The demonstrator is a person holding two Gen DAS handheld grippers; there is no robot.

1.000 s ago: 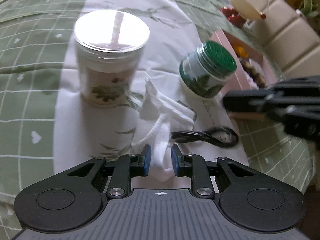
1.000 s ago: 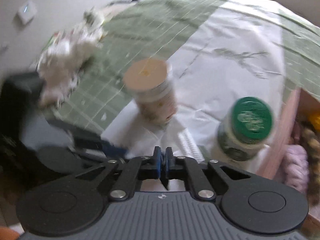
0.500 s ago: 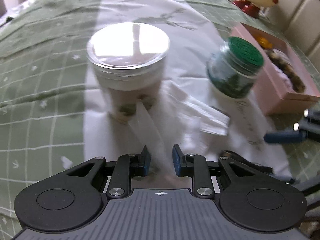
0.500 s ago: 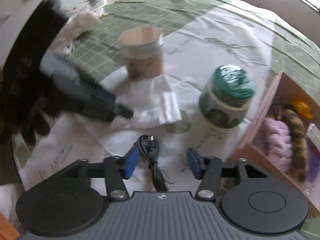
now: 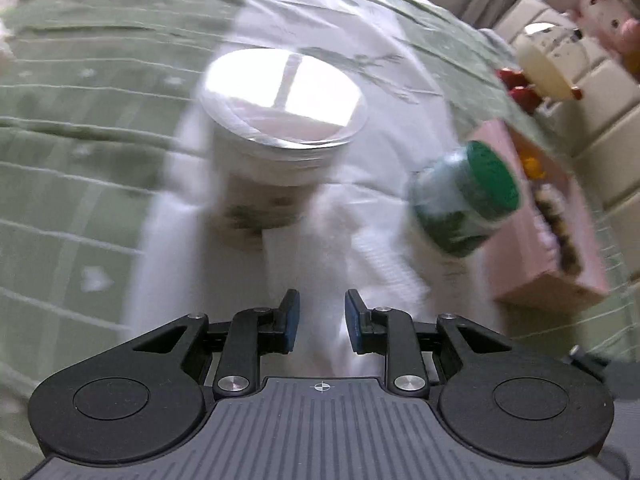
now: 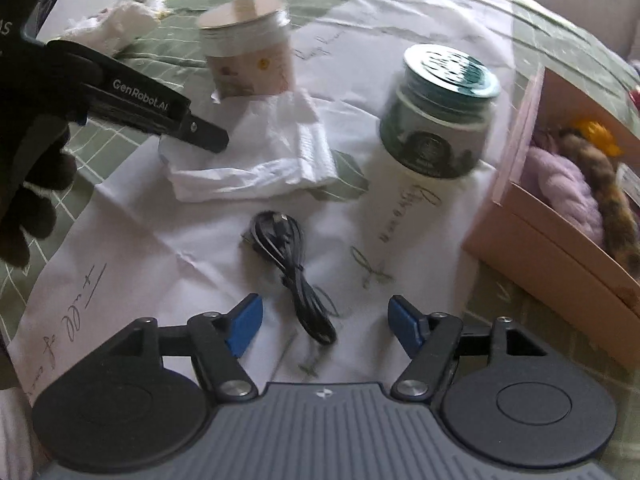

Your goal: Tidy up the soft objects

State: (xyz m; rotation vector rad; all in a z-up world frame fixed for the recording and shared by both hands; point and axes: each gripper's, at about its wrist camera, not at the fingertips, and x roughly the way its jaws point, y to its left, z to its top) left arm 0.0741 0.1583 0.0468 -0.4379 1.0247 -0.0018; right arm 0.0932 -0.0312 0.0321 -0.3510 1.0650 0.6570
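White tissue-like cloth (image 6: 256,152), crumpled and soft, lies on a pale sheet between 2 jars: a cream jar (image 6: 248,44) behind it and a green-lidded jar (image 6: 440,120) to its right. The left gripper (image 5: 318,320) has its jaws set narrow, with white fabric blurred between them; whether the pads actually press on it cannot be told. In the right wrist view that gripper's tip sits on the cloth's left edge. The right gripper (image 6: 324,326) hangs over a coiled black cable (image 6: 288,264), its jaws opening wide, nothing held; the cable's lower end lies between them. A pink box (image 6: 560,248) at the right edge already holds a purple yarn bundle (image 6: 564,184) and a brown furry item.

Risks, as a judgement: the thin cloth may slip from a narrow pinch or drag against the cream jar and tip it. The loose cable could uncoil if caught by 1 strand only. Both grippers work close together, so a collision seems possible.
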